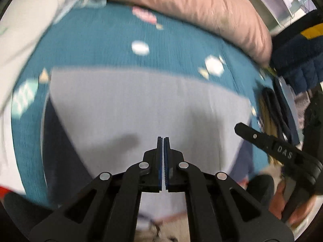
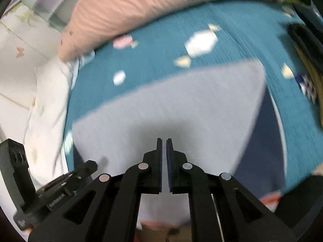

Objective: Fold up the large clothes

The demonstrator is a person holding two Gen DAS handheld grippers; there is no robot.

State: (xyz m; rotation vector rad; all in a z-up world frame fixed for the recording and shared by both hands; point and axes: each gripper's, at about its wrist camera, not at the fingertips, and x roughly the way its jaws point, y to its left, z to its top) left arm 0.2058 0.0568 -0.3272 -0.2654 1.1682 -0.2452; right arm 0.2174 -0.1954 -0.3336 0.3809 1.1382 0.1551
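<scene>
- Black plastic, blue-padded: the left gripper (image 1: pixel 163 139) has its jaws pressed nearly together with nothing between them, hanging over the cloth below.
- The right gripper (image 2: pixel 164 140) shows a thin slit between its pads, also empty, so it is closed too.
- Under both lies the pale lavender-grey garment (image 1: pixel 145 109), spread flat with a straight far edge; a darker blue layer of it shows along its side (image 2: pixel 268 133).
- The garment rests on a teal bedspread (image 1: pixel 97 40) printed with white and pink candy shapes.
- In the left wrist view the right gripper's finger reaches in from the right edge (image 1: pixel 262 141); in the right wrist view the left gripper's body sits at lower left (image 2: pixel 60 187).
- Beyond the bedspread's far edge runs a long pink cushion (image 2: pixel 141 6).
- A white quilt (image 2: pixel 46 100) lies beside the teal cover.
</scene>
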